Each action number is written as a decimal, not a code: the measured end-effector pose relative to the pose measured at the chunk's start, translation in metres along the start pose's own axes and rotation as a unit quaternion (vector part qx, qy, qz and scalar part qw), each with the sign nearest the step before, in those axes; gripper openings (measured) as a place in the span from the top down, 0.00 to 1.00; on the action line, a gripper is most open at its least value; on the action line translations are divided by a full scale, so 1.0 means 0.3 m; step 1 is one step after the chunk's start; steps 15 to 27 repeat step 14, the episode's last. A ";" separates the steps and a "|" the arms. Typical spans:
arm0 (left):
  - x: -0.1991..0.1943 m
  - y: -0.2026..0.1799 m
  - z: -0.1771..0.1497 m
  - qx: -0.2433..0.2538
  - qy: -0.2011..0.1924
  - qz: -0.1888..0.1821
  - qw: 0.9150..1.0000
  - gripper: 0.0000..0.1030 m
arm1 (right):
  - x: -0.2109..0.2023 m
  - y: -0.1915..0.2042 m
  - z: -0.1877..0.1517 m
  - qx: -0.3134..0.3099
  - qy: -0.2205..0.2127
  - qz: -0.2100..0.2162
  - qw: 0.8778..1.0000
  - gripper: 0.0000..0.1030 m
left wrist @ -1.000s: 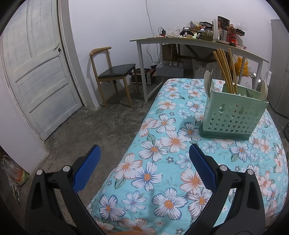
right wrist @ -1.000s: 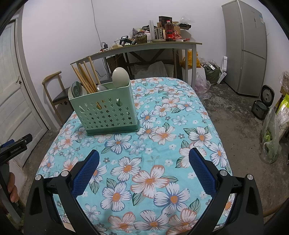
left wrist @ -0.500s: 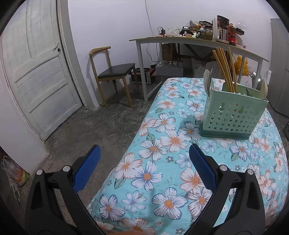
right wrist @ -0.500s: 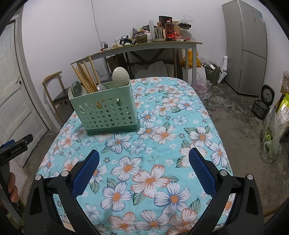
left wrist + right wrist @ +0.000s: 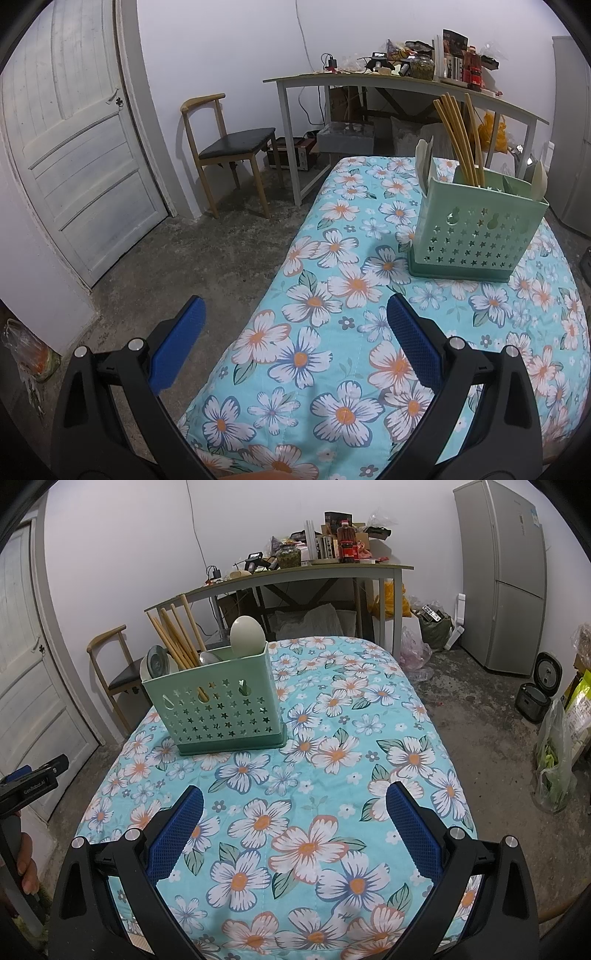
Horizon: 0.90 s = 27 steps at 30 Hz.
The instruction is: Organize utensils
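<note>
A mint-green perforated utensil caddy (image 5: 474, 236) (image 5: 218, 709) stands upright on the flower-patterned tablecloth (image 5: 332, 332) (image 5: 332, 775). Several wooden chopsticks (image 5: 454, 140) (image 5: 177, 635), pale spoons (image 5: 247, 631) and a metal spoon (image 5: 208, 658) stick out of it. My left gripper (image 5: 295, 343) hangs open over the table's near left edge, well short of the caddy, with nothing between its blue pads. My right gripper (image 5: 294, 825) is open too, empty, above the near middle of the cloth. The left gripper's black body (image 5: 29, 782) shows at the right wrist view's left edge, held by a hand (image 5: 27, 864).
A wooden chair (image 5: 229, 147) and a white door (image 5: 74, 147) stand to the left. A cluttered desk (image 5: 295, 576) sits behind the table. A grey fridge (image 5: 506, 576), a rice cooker (image 5: 535, 698) and plastic bags (image 5: 557, 760) line the right side on bare concrete floor.
</note>
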State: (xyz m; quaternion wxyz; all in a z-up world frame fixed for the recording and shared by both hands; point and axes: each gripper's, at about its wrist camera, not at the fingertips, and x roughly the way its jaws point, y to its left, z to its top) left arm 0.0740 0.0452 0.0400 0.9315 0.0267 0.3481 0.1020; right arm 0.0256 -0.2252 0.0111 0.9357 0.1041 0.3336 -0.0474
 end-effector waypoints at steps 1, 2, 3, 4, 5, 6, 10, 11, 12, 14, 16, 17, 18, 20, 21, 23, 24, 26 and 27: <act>0.002 -0.001 -0.001 0.000 0.000 0.000 1.000 0.08 | 0.000 0.001 0.000 0.000 0.000 0.000 1.000 0.06; 0.003 -0.001 -0.002 0.001 0.000 -0.001 1.000 0.08 | -0.001 0.002 0.000 0.000 0.000 0.000 1.000 0.06; 0.004 -0.001 -0.004 0.001 0.000 -0.001 1.000 0.08 | -0.001 0.002 0.000 0.000 -0.001 -0.001 1.000 0.06; 0.004 -0.001 -0.004 0.000 0.000 -0.001 1.000 0.08 | 0.000 0.002 0.000 0.000 0.000 0.000 1.000 0.06; 0.005 -0.001 -0.003 0.000 0.001 -0.001 1.000 0.08 | 0.000 0.001 0.000 0.001 0.000 0.000 1.000 0.06; 0.006 -0.002 -0.001 0.000 0.001 -0.001 1.000 0.08 | 0.000 0.000 0.000 0.000 0.000 0.000 1.000 0.06; 0.004 -0.003 -0.003 0.001 0.001 -0.002 1.000 0.08 | 0.000 0.000 0.000 0.000 0.000 0.000 1.000 0.06; 0.005 -0.005 -0.002 0.002 0.001 -0.002 1.000 0.08 | -0.001 0.002 0.000 0.000 0.000 0.000 1.000 0.06; 0.005 -0.005 -0.002 0.002 0.001 -0.003 1.000 0.08 | -0.001 0.002 0.000 0.000 0.000 0.000 1.000 0.06; 0.005 -0.006 -0.002 0.001 0.001 -0.003 1.000 0.08 | 0.000 0.000 0.000 0.000 0.000 0.000 1.000 0.06; 0.005 -0.006 -0.002 0.001 0.001 -0.003 1.000 0.08 | 0.000 0.000 0.000 0.000 0.000 0.000 1.000 0.06; 0.005 -0.006 -0.002 0.001 0.001 -0.003 1.000 0.08 | 0.000 0.000 0.000 0.000 0.000 0.000 1.000 0.06; 0.005 -0.006 -0.002 0.001 0.001 -0.003 1.000 0.08 | 0.000 0.000 0.000 0.000 0.000 0.000 1.000 0.06; 0.005 -0.006 -0.002 0.001 0.001 -0.003 1.000 0.08 | 0.000 0.000 0.000 0.000 0.000 0.000 1.000 0.06; 0.005 -0.006 -0.002 0.001 0.001 -0.003 1.000 0.08 | 0.000 0.000 0.000 0.000 0.000 0.000 1.000 0.06; 0.005 -0.006 -0.002 0.001 0.001 -0.003 1.000 0.08 | 0.000 0.000 0.000 0.000 0.000 0.000 1.000 0.06; 0.005 -0.006 -0.002 0.001 0.001 -0.003 1.000 0.08 | 0.000 0.000 0.000 0.000 0.000 0.000 1.000 0.06; 0.005 -0.006 -0.002 0.001 0.001 -0.003 1.000 0.08 | 0.000 0.000 0.000 0.000 0.000 0.000 1.000 0.06; 0.005 -0.006 -0.002 0.001 0.001 -0.003 1.000 0.08 | 0.000 0.000 0.000 0.000 0.000 0.000 1.000 0.06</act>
